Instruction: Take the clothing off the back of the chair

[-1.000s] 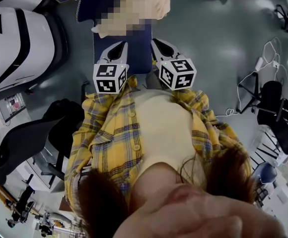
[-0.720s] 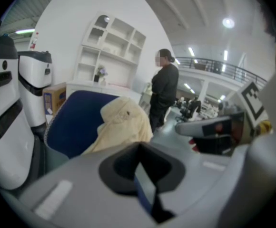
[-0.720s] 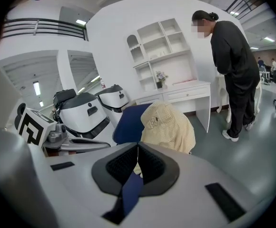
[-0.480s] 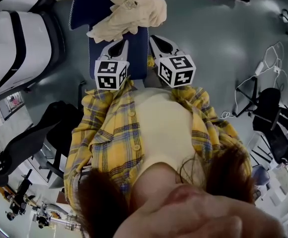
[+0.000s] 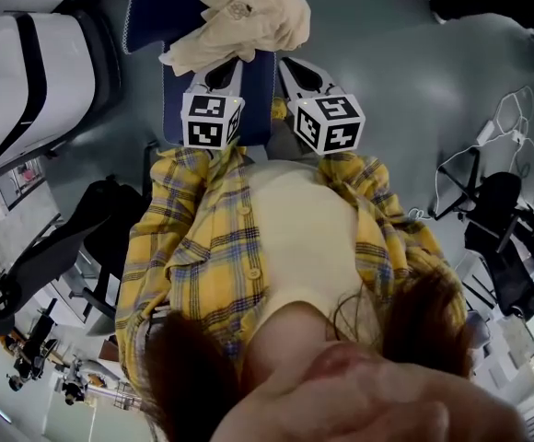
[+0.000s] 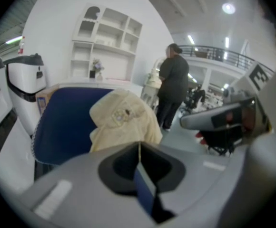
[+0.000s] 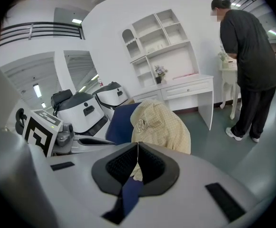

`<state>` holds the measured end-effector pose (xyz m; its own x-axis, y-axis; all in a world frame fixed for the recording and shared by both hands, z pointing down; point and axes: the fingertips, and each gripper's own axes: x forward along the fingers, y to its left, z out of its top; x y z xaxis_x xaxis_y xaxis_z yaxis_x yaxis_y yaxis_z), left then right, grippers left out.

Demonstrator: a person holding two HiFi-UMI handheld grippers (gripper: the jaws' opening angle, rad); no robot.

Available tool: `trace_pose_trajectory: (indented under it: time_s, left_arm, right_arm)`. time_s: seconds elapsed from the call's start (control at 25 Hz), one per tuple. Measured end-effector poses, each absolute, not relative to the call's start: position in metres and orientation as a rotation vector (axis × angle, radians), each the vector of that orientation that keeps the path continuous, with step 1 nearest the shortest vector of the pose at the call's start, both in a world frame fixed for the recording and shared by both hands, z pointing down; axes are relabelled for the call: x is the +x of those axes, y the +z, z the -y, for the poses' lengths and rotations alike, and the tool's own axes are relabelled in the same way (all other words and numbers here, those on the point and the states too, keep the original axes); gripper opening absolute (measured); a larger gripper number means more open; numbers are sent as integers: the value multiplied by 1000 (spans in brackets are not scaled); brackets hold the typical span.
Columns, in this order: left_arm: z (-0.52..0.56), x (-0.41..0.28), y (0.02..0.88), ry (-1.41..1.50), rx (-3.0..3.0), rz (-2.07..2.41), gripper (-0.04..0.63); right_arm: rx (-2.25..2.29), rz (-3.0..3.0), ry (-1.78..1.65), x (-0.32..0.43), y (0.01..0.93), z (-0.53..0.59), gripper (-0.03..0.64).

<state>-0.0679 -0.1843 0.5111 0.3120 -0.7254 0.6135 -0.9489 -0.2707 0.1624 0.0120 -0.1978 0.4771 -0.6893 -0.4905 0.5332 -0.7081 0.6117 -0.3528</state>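
A cream garment (image 5: 239, 17) hangs draped over the back of a blue chair (image 5: 179, 81) right in front of me. In the head view both grippers reach over the chair's seat, just short of the garment's lower edge and not touching it. My left gripper (image 5: 223, 70) is shut with nothing in it. My right gripper (image 5: 296, 70) is also shut and empty. In the left gripper view the garment (image 6: 121, 120) fills the middle, just above the closed jaws, against the blue chair back (image 6: 62, 122). The right gripper view shows the garment (image 7: 159, 125) just beyond its closed jaws.
Big white machines (image 5: 28, 72) stand left of the chair, with a black office chair (image 5: 64, 247) nearer me. A person in dark clothes (image 6: 173, 80) stands beyond the chair beside a white desk and shelves (image 7: 176, 87). Cables and black chairs (image 5: 497, 191) lie to the right.
Both grippers have moved forward towards the chair back and the garment. Their jaws have stayed shut, and the garment has not moved.
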Motion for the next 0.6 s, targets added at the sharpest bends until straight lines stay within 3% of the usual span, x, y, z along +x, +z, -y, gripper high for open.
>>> trace_pose_trajectory:
  time_s: [0.32, 0.6]
  left_arm:
    - [203, -66, 526, 636, 2038, 1486, 51]
    - [223, -66, 532, 713, 2055, 1522, 179]
  right_arm:
    - [905, 2437, 811, 13, 492, 210, 14]
    - [881, 2421, 846, 19, 503, 219, 14]
